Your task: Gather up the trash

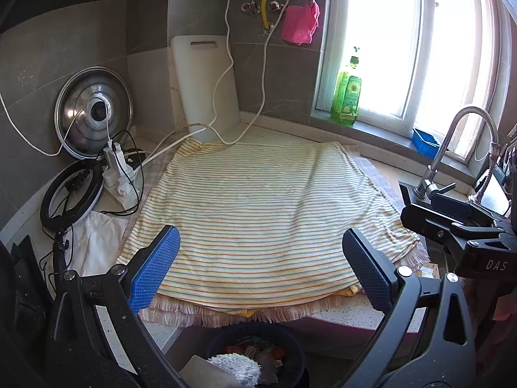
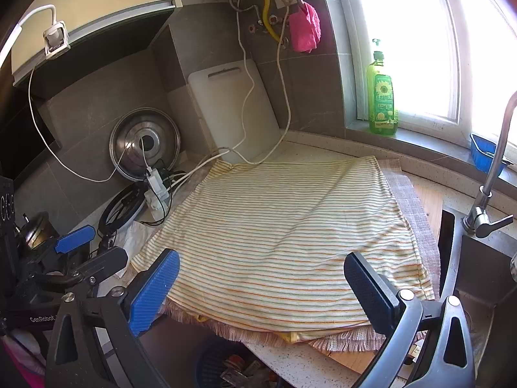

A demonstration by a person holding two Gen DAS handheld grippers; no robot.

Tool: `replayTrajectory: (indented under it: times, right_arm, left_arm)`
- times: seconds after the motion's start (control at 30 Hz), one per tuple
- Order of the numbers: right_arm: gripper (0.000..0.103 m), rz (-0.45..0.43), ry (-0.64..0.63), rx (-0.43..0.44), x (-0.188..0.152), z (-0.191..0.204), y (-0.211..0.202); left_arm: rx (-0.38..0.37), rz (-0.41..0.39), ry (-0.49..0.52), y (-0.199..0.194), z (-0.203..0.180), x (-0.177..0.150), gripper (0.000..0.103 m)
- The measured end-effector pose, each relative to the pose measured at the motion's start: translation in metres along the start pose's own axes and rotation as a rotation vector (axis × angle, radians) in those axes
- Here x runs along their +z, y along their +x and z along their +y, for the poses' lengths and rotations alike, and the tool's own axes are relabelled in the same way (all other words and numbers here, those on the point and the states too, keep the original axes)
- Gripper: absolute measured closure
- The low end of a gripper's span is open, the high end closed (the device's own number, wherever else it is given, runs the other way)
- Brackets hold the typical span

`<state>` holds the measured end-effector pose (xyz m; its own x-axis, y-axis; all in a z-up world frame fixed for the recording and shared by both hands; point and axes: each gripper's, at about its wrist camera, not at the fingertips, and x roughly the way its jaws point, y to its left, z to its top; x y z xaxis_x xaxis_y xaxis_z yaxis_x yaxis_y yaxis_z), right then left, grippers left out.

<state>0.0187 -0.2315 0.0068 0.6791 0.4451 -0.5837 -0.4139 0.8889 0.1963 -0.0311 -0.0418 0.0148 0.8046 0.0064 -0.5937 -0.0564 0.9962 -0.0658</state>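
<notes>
A striped cloth [image 1: 258, 213] lies spread over the counter; it also shows in the right wrist view [image 2: 290, 236]. No loose trash shows on it. A dark blue basket [image 1: 258, 355] below the counter's front edge holds wrappers and a white fluffy piece; it also shows in the right wrist view [image 2: 226, 368]. My left gripper [image 1: 258, 268] is open and empty, above the cloth's near edge and the basket. My right gripper [image 2: 261, 287] is open and empty over the cloth's near edge. The right gripper's body shows at the right of the left wrist view [image 1: 452, 226].
A white cutting board [image 1: 206, 80], a pot lid [image 1: 93, 113], a ring light [image 1: 71, 194], a power strip with cables [image 1: 119, 174] and white paper [image 1: 93, 242] stand at back left. A green soap bottle [image 1: 347, 97] is on the sill. Faucet [image 2: 491, 174] and sink are at right.
</notes>
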Motion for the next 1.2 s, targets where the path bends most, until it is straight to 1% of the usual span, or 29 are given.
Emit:
replayTrajectory:
  times: [0.6, 1.2]
  right_arm:
    - [0.0, 0.011, -0.01, 0.012, 0.001, -0.003, 0.007]
    - [0.0, 0.038, -0.019, 0.028, 0.006, -0.011, 0.024]
  left_arm:
    - [-0.002, 0.01, -0.017, 0.008, -0.003, -0.003, 0.001]
    - [0.035, 0.032, -0.026, 0.024, -0.011, 0.001, 0.001]
